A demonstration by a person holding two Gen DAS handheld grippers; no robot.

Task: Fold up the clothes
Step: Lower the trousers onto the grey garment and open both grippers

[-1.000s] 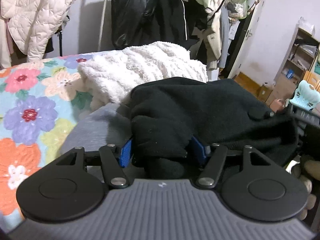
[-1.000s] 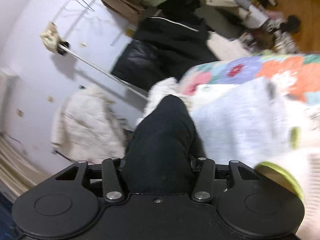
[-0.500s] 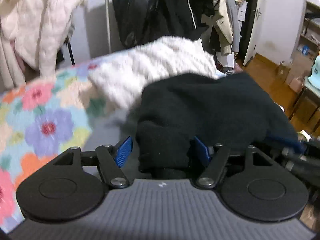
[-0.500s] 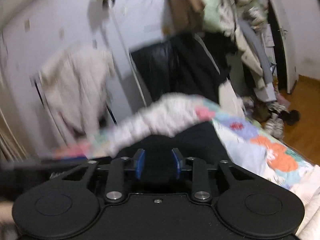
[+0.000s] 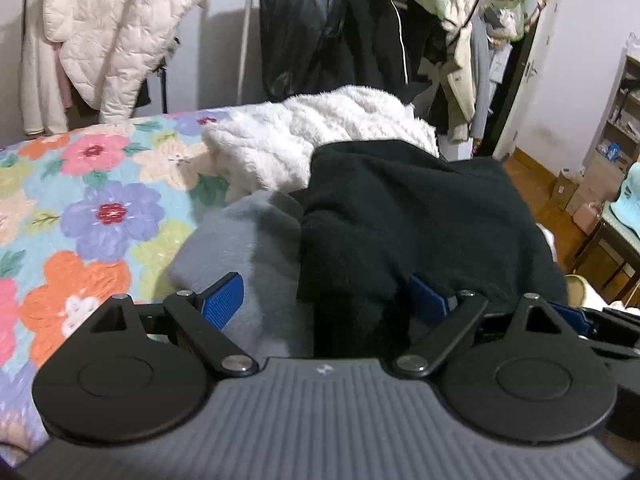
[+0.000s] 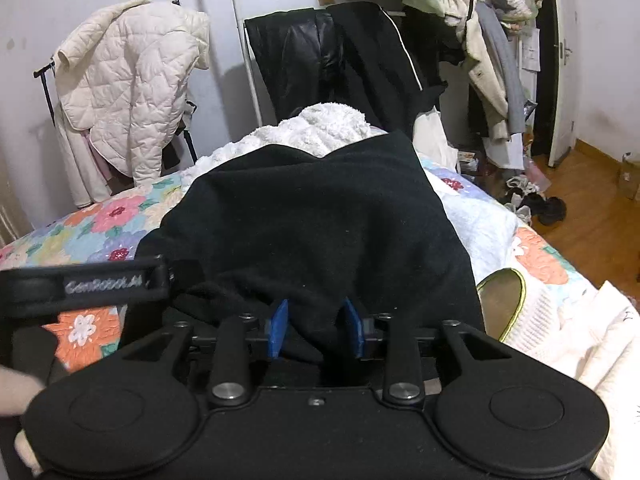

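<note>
Your left gripper [image 5: 326, 300] is opening wide, your right gripper [image 6: 316, 330] opening narrower; the black garment [image 5: 420, 216] lies between both, stretching away across the bed [image 5: 80, 200].

- One black garment [image 5: 420, 216], centre of the frame.
- One white fluffy garment [image 5: 320, 136] behind it.
- One grey garment [image 5: 240, 240], lower left of the black one.
- One floral bedspread [image 5: 80, 208], left.
- One cream quilted jacket [image 6: 132, 92], upper left.
- Two grippers: left gripper [image 5: 324, 300], right gripper [image 6: 316, 328].
</note>
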